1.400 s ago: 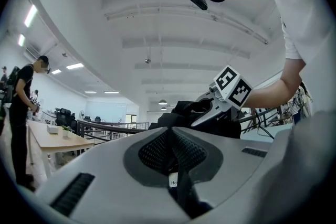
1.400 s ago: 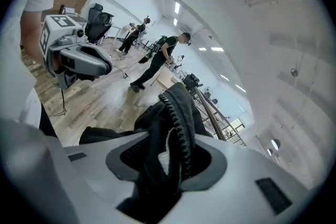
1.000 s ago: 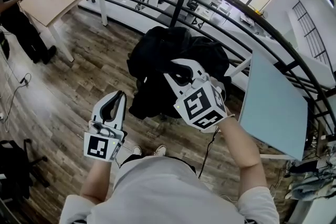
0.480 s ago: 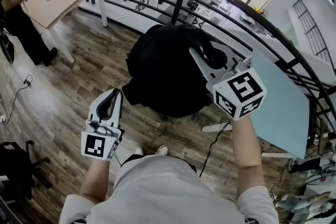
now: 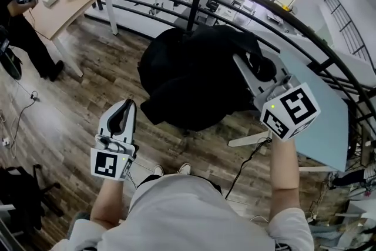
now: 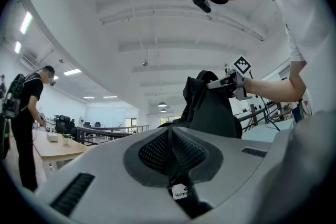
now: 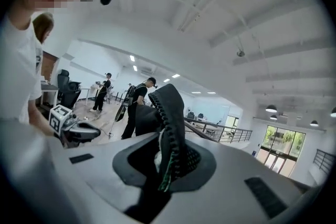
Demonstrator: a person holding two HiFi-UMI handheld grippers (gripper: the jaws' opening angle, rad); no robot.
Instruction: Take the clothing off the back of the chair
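My right gripper [image 5: 256, 67], clamped on the jacket [image 5: 191, 82], has lifted it higher, nearly off; my left gripper [image 5: 120, 116] is closed, holding nothing.

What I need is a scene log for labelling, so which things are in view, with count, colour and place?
clothing: one, black, centre, in front of the railing
railing: one, dark, curving across the top
wooden table: one, light top, white legs, top left
tabletop: one, pale blue, right
bystander: one, dressed in black, far left
cable: one, black, on the floor below the clothing
floor: brown planks
left hand-held gripper: white, lower left, shut, empty
right hand-held gripper: white, right of centre, shut on the clothing
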